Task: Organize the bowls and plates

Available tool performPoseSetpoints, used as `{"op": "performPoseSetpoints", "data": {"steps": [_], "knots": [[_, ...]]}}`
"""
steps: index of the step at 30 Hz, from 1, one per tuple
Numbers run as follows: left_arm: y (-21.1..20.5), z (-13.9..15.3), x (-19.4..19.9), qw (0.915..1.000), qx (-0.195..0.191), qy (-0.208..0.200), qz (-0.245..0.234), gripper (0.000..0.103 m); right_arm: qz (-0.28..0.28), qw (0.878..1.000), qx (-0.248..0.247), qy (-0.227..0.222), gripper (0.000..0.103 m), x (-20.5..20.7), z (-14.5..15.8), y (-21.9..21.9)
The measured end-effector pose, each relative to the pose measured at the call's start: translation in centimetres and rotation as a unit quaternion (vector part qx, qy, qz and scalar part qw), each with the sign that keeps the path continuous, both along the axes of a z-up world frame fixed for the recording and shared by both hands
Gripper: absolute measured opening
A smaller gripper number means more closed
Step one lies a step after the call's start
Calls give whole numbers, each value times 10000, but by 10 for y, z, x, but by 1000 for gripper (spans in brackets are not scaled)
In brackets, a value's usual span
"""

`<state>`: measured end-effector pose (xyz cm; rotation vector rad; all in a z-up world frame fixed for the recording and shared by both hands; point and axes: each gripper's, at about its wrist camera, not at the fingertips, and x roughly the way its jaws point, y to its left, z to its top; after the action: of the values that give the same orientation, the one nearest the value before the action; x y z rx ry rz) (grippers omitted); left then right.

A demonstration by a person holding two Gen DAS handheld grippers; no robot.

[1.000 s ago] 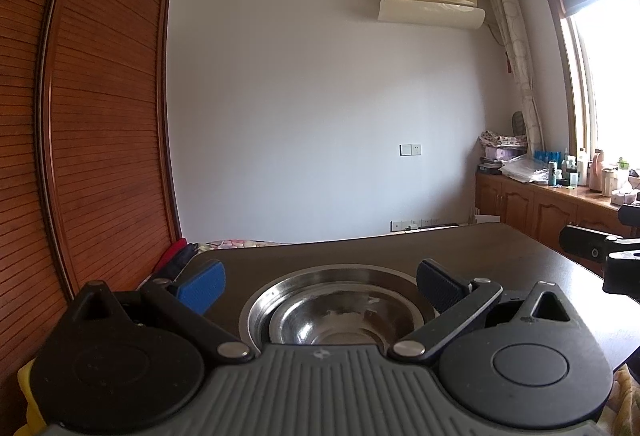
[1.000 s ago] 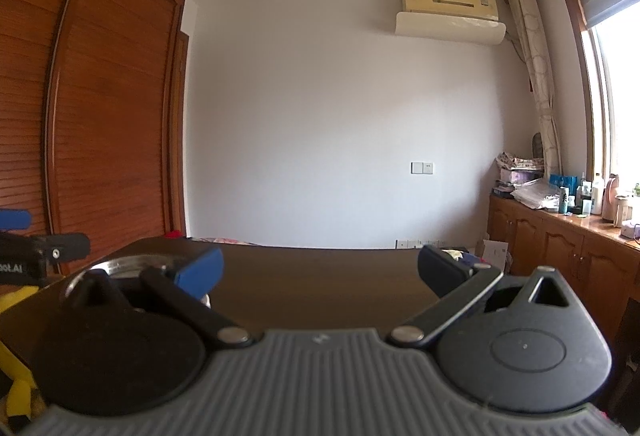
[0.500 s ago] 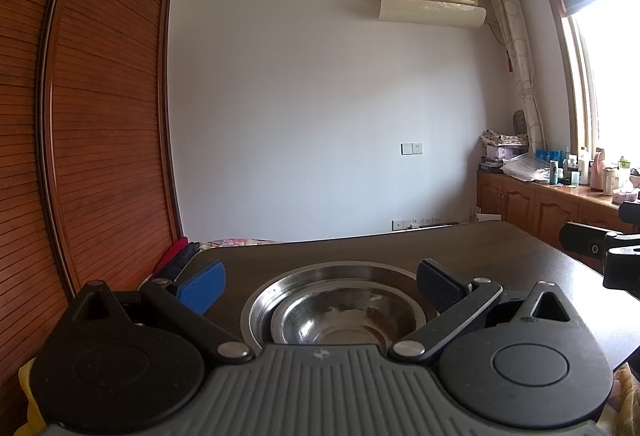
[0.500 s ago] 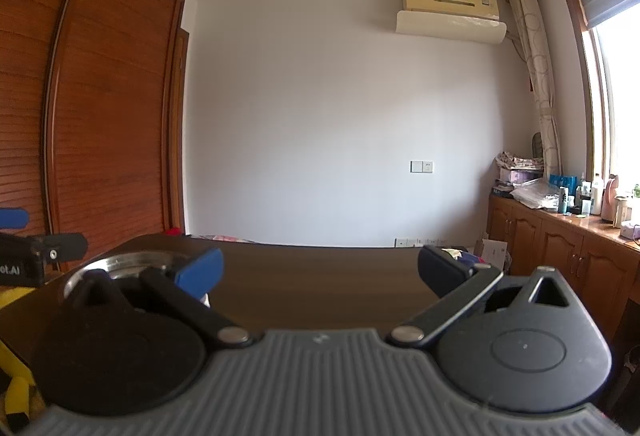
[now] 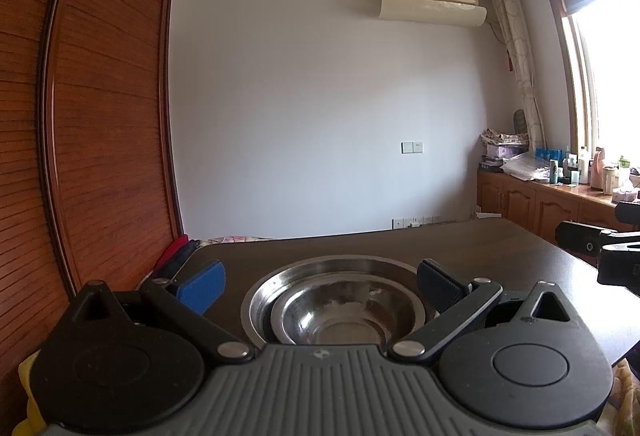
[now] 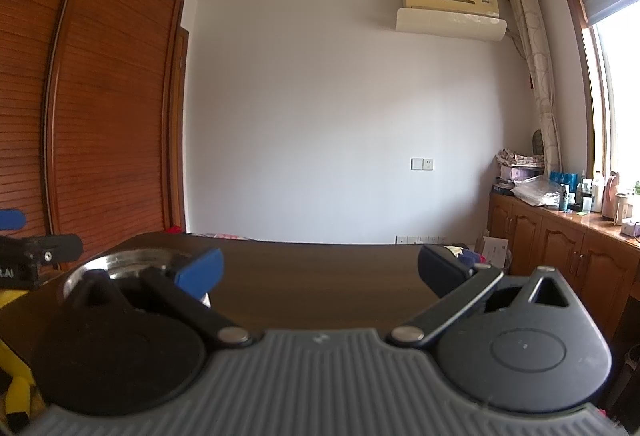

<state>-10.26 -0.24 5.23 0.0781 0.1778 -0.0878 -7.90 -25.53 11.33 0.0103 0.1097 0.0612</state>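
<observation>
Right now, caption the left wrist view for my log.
Open left gripper poised over nested steel bowls on a dark table.

Left claw (image 5: 320, 286) and right claw (image 6: 320, 272): blue-padded fingers, black arms, silver pivots, ribbed grey body

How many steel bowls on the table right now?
2. A large steel bowl sits on the dark table between the open jaws of the left gripper; a smaller steel bowl is nested inside it. More could be hidden underneath.
</observation>
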Motion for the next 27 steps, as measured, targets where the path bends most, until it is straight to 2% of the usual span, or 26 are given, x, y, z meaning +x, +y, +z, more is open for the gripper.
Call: {"op": "performPoseSetpoints", "data": {"steps": [11, 27], "knots": [[2, -13, 0, 9999, -44, 101, 6, 103, 15, 10000, 27, 66, 103, 3, -4, 1], [3, -12, -1, 10000, -38, 80, 6, 103, 14, 10000, 17, 38, 103, 1, -4, 2]]}}
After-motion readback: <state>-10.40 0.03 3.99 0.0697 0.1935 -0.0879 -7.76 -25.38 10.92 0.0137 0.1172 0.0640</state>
